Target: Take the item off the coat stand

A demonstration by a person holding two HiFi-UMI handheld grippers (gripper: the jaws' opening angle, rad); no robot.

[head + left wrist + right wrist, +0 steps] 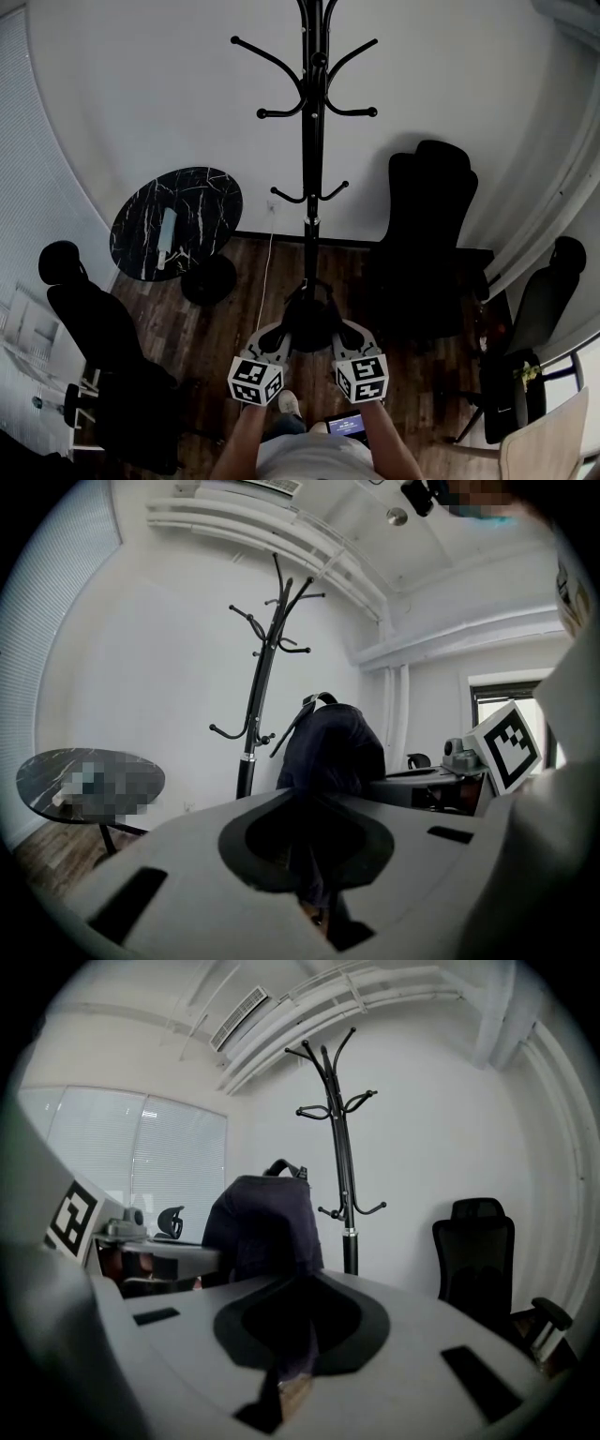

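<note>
A dark bag (312, 323) with a top handle loop hangs between my two grippers, just in front of the foot of the black coat stand (314, 141). Every hook on the stand that I can see is bare. My left gripper (272, 342) is shut on the bag's left side and my right gripper (349, 339) on its right side. In the left gripper view the bag (328, 747) rises above the closed jaws of the left gripper (314, 892), with the stand (261, 682) behind it. In the right gripper view dark fabric of the bag (262, 1227) is pinched in the right gripper (291, 1372).
A round black marble table (176, 223) stands left of the stand, and a black office chair (427, 234) to its right. More chairs sit at the far left (84, 319) and far right (544, 309). A small lit screen (345, 424) lies near the person's feet.
</note>
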